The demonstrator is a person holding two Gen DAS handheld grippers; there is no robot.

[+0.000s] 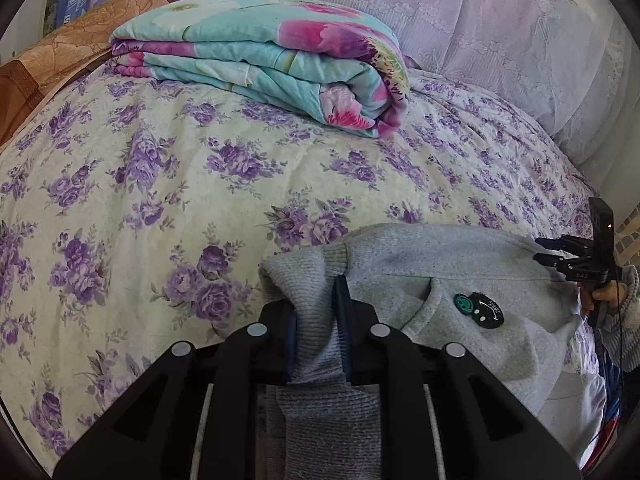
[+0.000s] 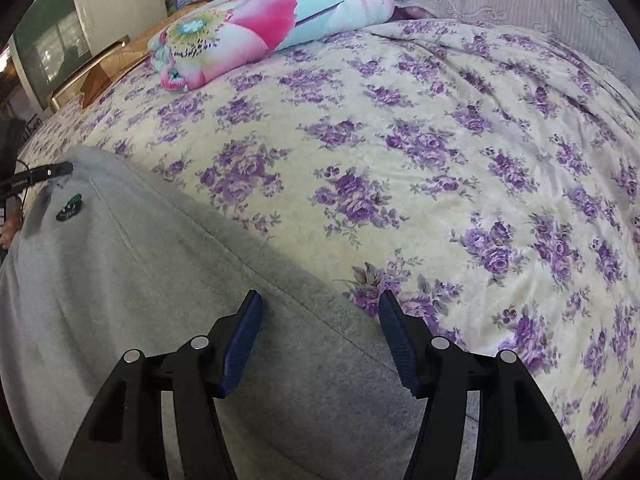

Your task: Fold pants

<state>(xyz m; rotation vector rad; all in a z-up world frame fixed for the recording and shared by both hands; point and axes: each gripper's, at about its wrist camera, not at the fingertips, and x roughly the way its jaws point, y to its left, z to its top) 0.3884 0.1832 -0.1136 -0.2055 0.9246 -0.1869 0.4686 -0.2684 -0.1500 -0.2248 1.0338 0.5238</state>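
Left gripper point(image 1: 316, 300) pinches pants point(image 1: 440, 264), angled down.

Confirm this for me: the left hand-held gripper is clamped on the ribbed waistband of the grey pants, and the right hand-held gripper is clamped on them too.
Half right. The left hand-held gripper is shut on the ribbed waistband of the grey pants. The right hand-held gripper is not: the right wrist view shows its jaws open above the fabric, gripping nothing.

Bed point(image 2: 440, 128), floral cover; grey pants point(image 2: 140, 280) and folded quilt point(image 1: 264, 60) on it.
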